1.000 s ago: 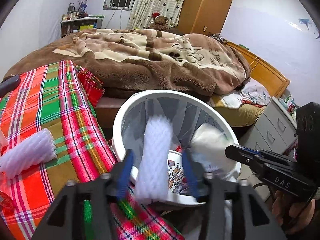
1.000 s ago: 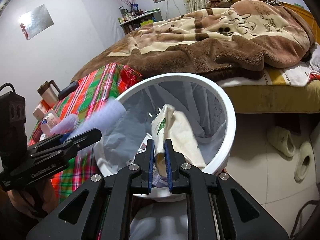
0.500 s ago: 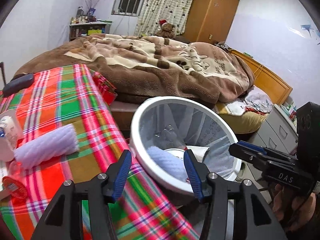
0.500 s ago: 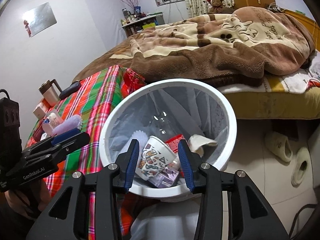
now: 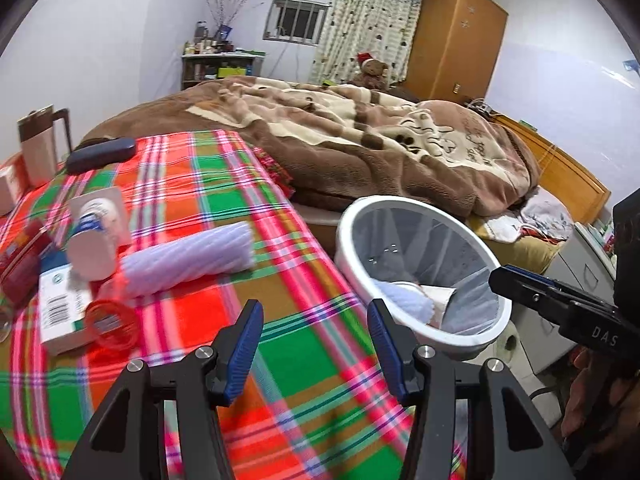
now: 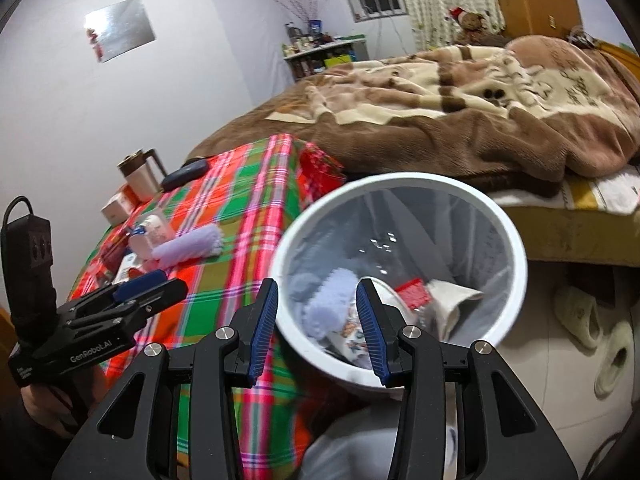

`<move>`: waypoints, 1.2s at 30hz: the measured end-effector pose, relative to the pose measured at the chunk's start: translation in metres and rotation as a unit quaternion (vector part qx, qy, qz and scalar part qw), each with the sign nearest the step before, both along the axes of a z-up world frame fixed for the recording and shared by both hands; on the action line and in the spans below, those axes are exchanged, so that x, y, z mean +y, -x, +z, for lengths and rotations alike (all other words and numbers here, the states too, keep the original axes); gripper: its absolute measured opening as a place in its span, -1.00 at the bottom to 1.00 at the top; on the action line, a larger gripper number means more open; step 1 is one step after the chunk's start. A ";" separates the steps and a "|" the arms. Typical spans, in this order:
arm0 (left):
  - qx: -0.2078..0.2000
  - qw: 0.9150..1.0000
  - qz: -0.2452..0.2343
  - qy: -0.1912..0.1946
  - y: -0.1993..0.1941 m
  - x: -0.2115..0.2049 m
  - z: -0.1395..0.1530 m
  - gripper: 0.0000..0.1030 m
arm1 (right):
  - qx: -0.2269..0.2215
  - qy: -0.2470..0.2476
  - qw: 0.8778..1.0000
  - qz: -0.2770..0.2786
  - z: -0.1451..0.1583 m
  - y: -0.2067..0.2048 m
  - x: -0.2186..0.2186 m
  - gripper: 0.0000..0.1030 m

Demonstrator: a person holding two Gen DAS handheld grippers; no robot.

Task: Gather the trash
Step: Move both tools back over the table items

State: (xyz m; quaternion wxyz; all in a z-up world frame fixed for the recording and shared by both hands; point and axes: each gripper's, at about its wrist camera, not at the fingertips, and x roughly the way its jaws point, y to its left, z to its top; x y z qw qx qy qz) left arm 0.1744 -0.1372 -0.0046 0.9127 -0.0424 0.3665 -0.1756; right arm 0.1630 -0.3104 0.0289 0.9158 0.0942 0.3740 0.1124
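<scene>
A white trash bin [image 5: 348, 256] [image 6: 516, 264] with a clear liner stands beside the plaid-covered table [image 5: 224, 200] [image 6: 244, 200]. Inside it lie a white foam sleeve [image 6: 332, 300], a printed paper cup [image 6: 352, 328], a red wrapper [image 6: 414, 292] and crumpled paper [image 6: 452, 296]. A second white foam sleeve [image 5: 188, 256] [image 6: 188, 246] lies on the table. My left gripper [image 5: 314, 344] is open and empty above the table's edge, left of the bin. My right gripper [image 6: 316, 320] is open and empty just above the bin's near rim.
On the table's left stand a small white box [image 5: 60, 304], a red cap [image 5: 110, 324], a white bottle [image 5: 92, 240], a mug [image 5: 38, 148] and a dark case [image 5: 100, 154]. A bed with a brown blanket [image 5: 360, 140] lies behind. Slippers [image 6: 580, 316] are on the floor right.
Both grippers let go: the foam sleeve from the left and the paper from the right dropped into the bin. The left gripper has swung left over the table; the right has pulled back, open.
</scene>
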 end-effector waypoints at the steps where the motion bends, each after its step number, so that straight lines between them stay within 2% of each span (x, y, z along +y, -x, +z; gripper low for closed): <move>1: -0.001 1.000 0.004 0.001 0.003 0.005 0.000 0.04 | -0.001 0.000 1.000 0.004 0.000 0.001 0.003 -0.03; 13: 0.002 0.999 0.050 -0.002 0.028 0.049 0.001 0.04 | 0.001 -0.004 0.999 0.040 0.002 0.005 0.033 -0.02; 22: 0.008 0.997 0.080 -0.003 0.039 0.074 -0.001 0.04 | 0.019 -0.011 0.997 0.077 -0.001 0.008 0.057 -0.01; 36: 0.007 0.993 0.119 0.000 0.059 0.113 -0.003 0.04 | 0.028 -0.010 0.994 0.102 -0.002 0.013 0.083 -0.01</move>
